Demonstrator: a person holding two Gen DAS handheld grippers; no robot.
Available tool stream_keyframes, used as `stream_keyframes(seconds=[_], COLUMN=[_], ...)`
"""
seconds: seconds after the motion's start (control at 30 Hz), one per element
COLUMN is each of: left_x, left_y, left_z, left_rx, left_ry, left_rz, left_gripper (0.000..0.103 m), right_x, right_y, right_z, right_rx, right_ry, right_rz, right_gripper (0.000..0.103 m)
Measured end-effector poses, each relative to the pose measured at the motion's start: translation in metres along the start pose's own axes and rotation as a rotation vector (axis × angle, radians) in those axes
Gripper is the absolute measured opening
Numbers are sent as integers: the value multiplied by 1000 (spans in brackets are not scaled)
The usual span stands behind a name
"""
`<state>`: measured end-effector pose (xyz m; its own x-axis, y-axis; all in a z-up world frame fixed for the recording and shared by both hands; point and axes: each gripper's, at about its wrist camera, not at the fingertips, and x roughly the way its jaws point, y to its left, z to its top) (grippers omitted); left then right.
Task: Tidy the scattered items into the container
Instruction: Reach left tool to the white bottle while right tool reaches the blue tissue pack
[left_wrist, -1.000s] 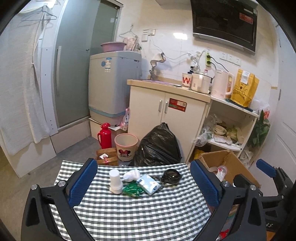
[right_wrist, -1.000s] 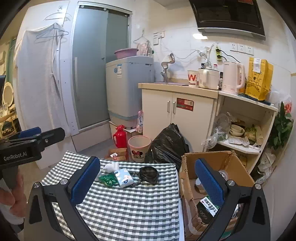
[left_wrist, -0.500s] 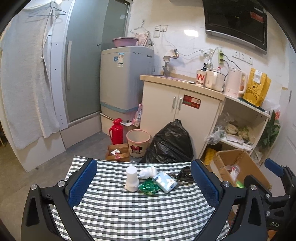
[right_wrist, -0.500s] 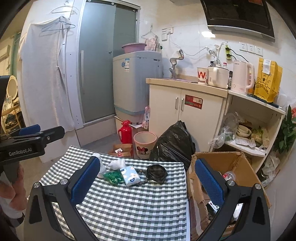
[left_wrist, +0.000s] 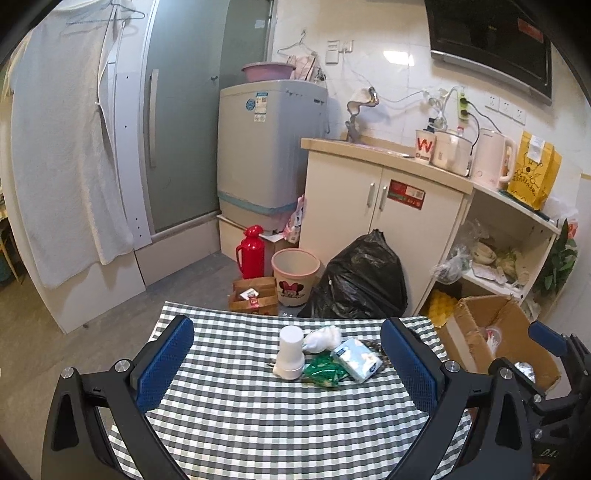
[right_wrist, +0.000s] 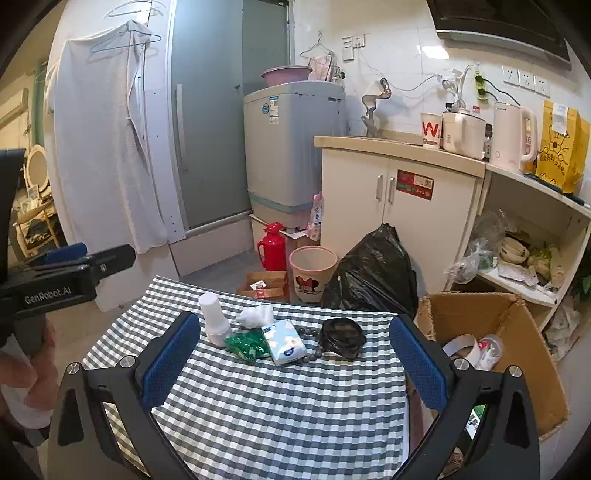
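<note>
Nearest, the left hand-held gripper (left_wrist: 287, 363) and the right hand-held gripper (right_wrist: 295, 358) are both spread wide and carry nothing; each hovers above the near part of the checked surface (right_wrist: 280, 413). Further on, near the far edge of this surface, the scattered things lie in one close group: a white bottle (right_wrist: 213, 318) standing upright, a green packet (right_wrist: 246, 344) just beside it, a tissue pack (right_wrist: 283, 340) touching the packet, a crumpled white tissue (right_wrist: 255, 316) behind them, a string of beads (right_wrist: 311, 355) and a black round case (right_wrist: 342, 337) at the right. To the right of the surface, lower down, stands the open cardboard box (right_wrist: 517, 332), with some things already inside.

I judge that no item of the group is taken yet. For a good first grasp, the right gripper should go for the black case, because it is closest to the box, and come from above so the beads are not dragged. The bottle looks easy to tip, so close on its body, not its top.
</note>
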<state>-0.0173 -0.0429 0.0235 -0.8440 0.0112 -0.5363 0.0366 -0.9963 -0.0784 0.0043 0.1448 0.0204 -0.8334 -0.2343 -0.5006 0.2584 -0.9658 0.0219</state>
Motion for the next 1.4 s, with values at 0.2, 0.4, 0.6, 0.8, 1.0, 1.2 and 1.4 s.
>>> stream_keyframes(seconds=[0.2,0.4,0.6,0.8,1.0,1.2,1.4], left_x=[14,29,48,68,93,116,136], left_y=[8,10,10,8,7,7,12], left_z=[-5,-10,-14,-19,-26,-33,-40], left_rx=[-9,-3,11,24,35,50,47], left_ry=[23,46,75,108,154,192,226], left_rz=[11,16,16,11,11,17,12], left_gripper=[103,103,103,103,103,103,103], right_x=[10,24,43,61,84,105,131], right_y=[3,7,5,3,3,5,6], right_z=[-3,-9,-12,-17,-22,-30,-41], right_rx=[-14,-32,-29,-25,-21,-23,-9], right_ry=[5,16,46,70,108,145,206], right_rz=[15,31,44,48,53,69,109], right_gripper=[103,103,103,103,103,103,103])
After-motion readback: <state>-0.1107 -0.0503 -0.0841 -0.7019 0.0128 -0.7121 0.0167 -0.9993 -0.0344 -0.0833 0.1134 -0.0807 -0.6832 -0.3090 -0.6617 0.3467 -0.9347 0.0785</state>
